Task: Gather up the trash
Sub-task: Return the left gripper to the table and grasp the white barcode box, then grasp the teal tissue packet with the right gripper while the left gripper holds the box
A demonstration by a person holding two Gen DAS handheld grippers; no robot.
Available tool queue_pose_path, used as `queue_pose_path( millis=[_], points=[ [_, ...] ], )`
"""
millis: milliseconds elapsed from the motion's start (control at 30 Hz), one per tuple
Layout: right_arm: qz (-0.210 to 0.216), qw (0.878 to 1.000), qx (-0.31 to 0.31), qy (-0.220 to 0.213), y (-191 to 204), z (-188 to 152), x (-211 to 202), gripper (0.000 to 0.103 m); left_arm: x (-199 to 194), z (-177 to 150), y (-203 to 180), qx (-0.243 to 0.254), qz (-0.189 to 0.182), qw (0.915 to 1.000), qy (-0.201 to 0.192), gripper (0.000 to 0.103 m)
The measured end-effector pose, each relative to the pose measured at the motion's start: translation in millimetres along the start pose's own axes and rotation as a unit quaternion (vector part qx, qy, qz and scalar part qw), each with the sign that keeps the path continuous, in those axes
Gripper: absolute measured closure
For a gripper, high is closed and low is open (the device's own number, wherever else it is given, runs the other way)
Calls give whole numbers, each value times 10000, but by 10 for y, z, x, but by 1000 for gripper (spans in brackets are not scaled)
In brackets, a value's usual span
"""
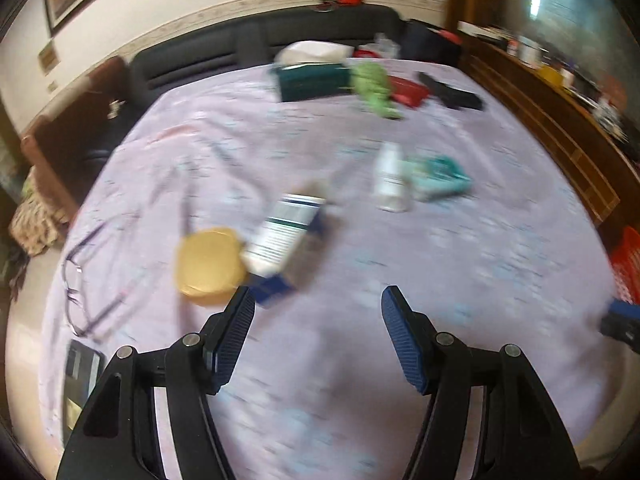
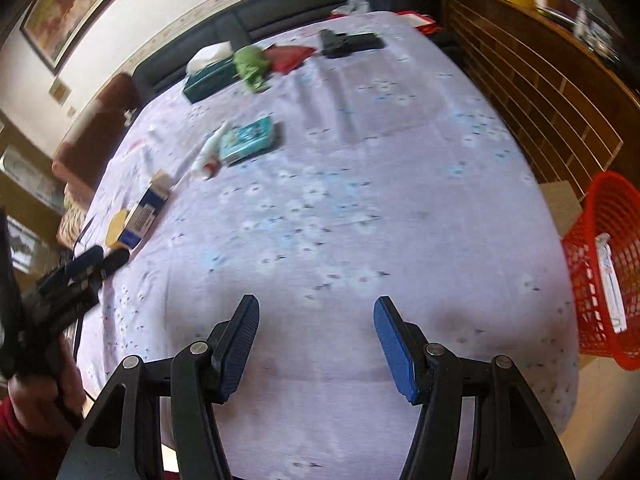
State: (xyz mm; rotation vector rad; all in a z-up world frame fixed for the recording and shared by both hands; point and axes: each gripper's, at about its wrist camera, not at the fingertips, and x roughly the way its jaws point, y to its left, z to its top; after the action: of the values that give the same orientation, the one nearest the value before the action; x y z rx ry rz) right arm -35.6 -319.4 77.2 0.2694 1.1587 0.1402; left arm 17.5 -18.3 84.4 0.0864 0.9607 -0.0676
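On the lilac tablecloth [image 1: 460, 280] lie a yellow round lid [image 1: 210, 266], a white and blue carton [image 1: 286, 236], a white bottle [image 1: 390, 178] and a teal packet [image 1: 438, 178]. My left gripper [image 1: 317, 296] hovers open just short of the lid and carton, with nothing between its fingers. My right gripper [image 2: 316, 304] is open over bare cloth [image 2: 360, 200] near the front edge, also with nothing in it. A red mesh basket [image 2: 604, 264] stands off the table's right side with a white item [image 2: 610, 280] inside. The left gripper [image 2: 100, 260] shows at the left, held by a hand.
At the far end lie a teal tissue box [image 2: 208, 78], a crumpled green thing [image 2: 250, 64], a red pouch [image 2: 288, 56] and a black object [image 2: 350, 44]. A dark sofa [image 1: 240, 52] stands behind and a wooden cabinet [image 2: 540, 80] to the right. A thin dark cable [image 1: 80, 280] lies at the left edge.
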Motion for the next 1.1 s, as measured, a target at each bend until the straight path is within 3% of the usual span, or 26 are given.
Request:
queue_pose_path(
  millis=[133, 300, 433, 533, 600, 633, 700, 867, 1100],
  points=[
    [-12, 9999, -123, 56, 160, 50, 71, 39, 345, 185, 306, -118, -119, 9995, 266, 38],
    [-63, 9998, -116, 120, 251, 68, 121, 39, 690, 279, 320, 15, -319, 9980, 544, 39],
    [-162, 9998, -21, 134, 251, 72, 129, 39, 833, 374, 200, 487, -187, 9977, 429, 39],
    [-236, 9996, 32, 168, 226, 70, 125, 39, 899, 449, 146, 556, -245, 9973, 401, 39],
    [-254, 9995, 48, 192, 217, 80, 123, 39, 955, 487, 109, 592, -265, 9970, 429, 47],
    [-253, 9995, 51, 206, 216, 103, 127, 39, 977, 488, 89, 596, -297, 9967, 455, 59],
    [-229, 9995, 46, 216, 229, 162, 137, 39, 1035, 471, 39, 576, -397, 9959, 564, 65],
    [-57, 9997, -172, 186, 338, 469, 229, 39, 986, 341, -16, 431, -450, 9962, 615, 69],
    [306, 9975, -597, 224, 577, 1161, 660, 39, 687, -57, -42, 194, -517, 9960, 706, 70]
  ],
)
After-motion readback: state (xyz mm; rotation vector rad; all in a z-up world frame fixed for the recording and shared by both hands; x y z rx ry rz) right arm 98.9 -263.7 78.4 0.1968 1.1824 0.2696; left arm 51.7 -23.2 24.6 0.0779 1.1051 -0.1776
